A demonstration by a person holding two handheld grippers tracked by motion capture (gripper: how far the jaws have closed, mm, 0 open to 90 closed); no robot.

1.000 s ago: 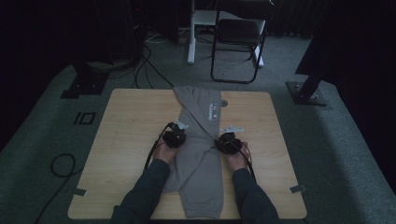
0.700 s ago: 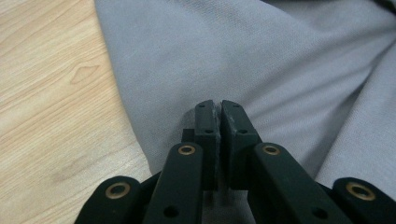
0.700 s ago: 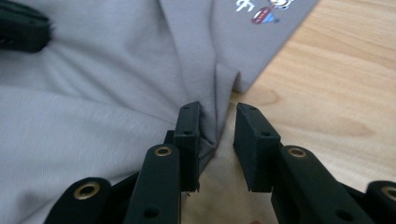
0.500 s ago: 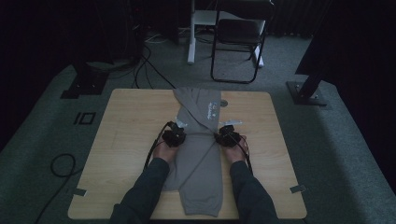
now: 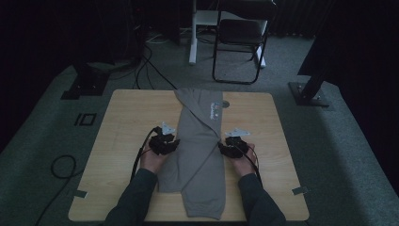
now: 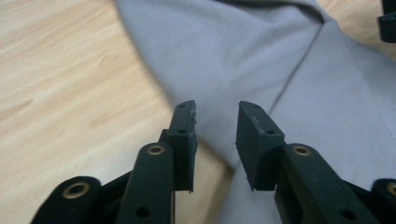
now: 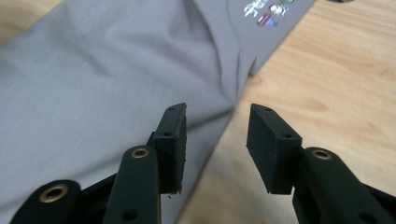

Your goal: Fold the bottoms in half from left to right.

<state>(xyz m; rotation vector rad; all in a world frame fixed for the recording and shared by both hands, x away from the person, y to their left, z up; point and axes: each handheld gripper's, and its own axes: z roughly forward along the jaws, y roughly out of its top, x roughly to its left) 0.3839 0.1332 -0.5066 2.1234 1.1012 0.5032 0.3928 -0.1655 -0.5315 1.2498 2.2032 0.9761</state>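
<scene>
Starting at the left, our left gripper (image 5: 165,142) sits at the left edge of the grey garment (image 5: 200,155), which lies folded lengthwise down the middle of the wooden table (image 5: 122,122). Its jaws have just been opening and stand spread, nothing pinched; the cloth's edge lies under them. Across the fabric, our right gripper (image 5: 229,147) sits at the garment's right edge, jaws likewise just opened and spread, empty, over the hem where cloth meets wood.

Dim room with grey carpet floor (image 5: 348,155). A light wooden counter (image 5: 122,117) stands centred; behind it a black folding chair (image 5: 239,42), white table legs (image 5: 193,33), and floor cables (image 5: 150,66).
</scene>
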